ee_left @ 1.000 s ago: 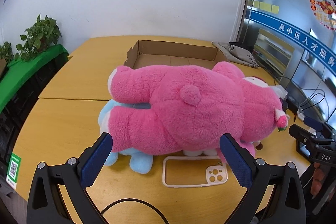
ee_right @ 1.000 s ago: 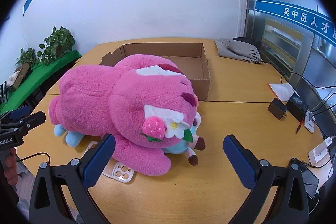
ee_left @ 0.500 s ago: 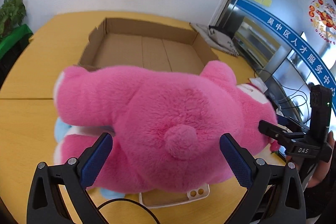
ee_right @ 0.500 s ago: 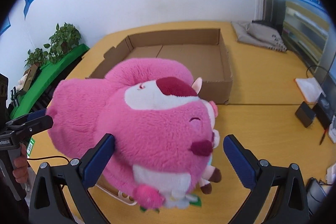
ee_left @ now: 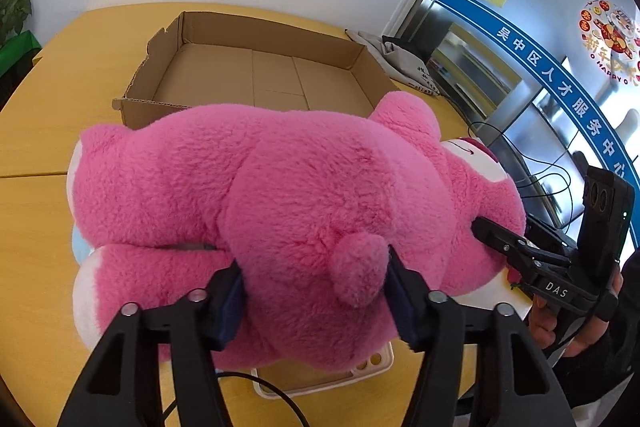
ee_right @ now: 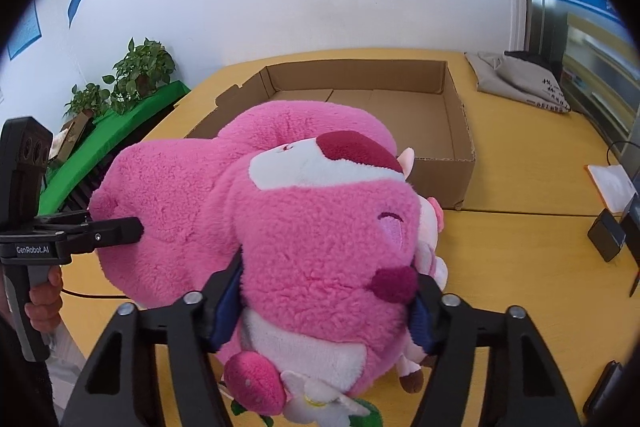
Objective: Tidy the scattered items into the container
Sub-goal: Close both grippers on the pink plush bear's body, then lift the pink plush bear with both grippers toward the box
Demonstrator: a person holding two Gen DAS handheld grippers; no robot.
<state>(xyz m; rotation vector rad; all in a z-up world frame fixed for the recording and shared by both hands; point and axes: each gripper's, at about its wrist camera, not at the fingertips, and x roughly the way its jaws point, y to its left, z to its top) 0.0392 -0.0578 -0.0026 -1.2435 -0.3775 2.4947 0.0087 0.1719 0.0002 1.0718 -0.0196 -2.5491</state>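
Tools' jaws just closed, left tool (ee_left: 314, 291) and right tool (ee_right: 326, 301) pinching pink plush bear (ee_left: 280, 211); compressible fur, slip risk during lift toward cardboard box (ee_left: 260, 71).

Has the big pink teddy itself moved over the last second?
Cannot tell. The pink teddy fills more of both views, but the cardboard box behind looms larger too, so the cameras came closer. Both grippers' jaws have just been closing onto it.
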